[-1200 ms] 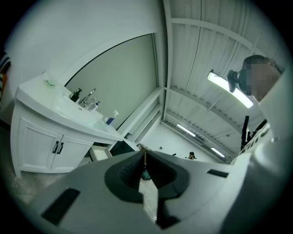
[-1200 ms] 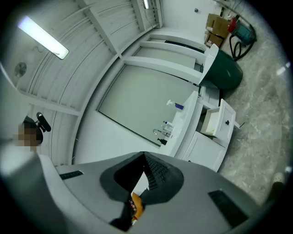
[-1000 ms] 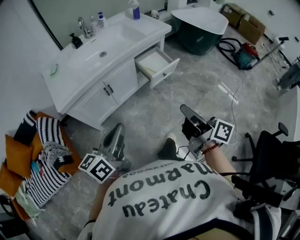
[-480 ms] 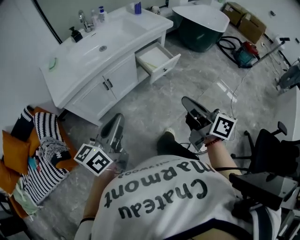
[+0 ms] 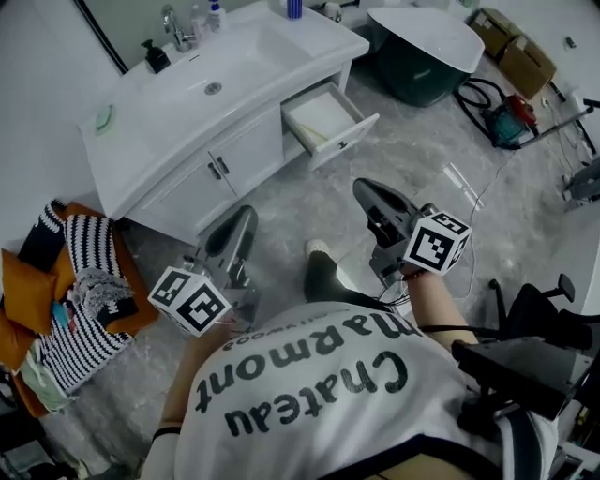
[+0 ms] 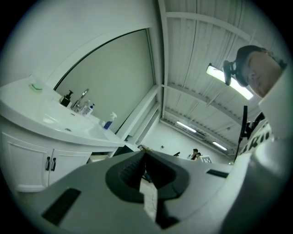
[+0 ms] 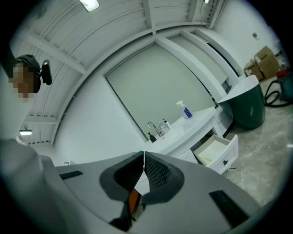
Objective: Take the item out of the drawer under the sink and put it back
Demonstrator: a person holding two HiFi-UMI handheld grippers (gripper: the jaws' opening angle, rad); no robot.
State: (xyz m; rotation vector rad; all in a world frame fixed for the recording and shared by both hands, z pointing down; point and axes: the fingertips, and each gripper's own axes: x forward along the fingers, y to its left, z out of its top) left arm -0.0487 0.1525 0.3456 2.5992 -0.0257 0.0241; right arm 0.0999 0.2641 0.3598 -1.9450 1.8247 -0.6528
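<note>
The white vanity (image 5: 178, 141) with its sink (image 5: 225, 70) stands at the upper left of the head view. Its right-hand drawer (image 5: 354, 136) is pulled open, and a thin pale stick-like item (image 5: 312, 131) lies inside. My left gripper (image 5: 248, 216) is held above the floor well short of the cabinet doors, jaws shut and empty. At about the same distance, my right gripper (image 5: 364, 187) is also shut and empty, pointing toward the drawer. The right gripper view shows the shut jaws of the right gripper (image 7: 143, 154) and the open drawer (image 7: 215, 153) ahead. In the left gripper view, the left gripper (image 6: 144, 153) is closed.
A dark-sided bathtub (image 5: 427, 42) stands right of the vanity, with a vacuum cleaner (image 5: 506, 127) and cardboard boxes (image 5: 511, 42) beyond. Striped clothes (image 5: 84, 300) are piled at the left. An office chair (image 5: 534, 323) sits at the right. Bottles (image 5: 292, 7) and a tap (image 5: 173, 26) stand on the counter.
The person has stepped closer to the vanity, which now sits lower and larger in view. Both grippers have come up and forward a little, still shut.
</note>
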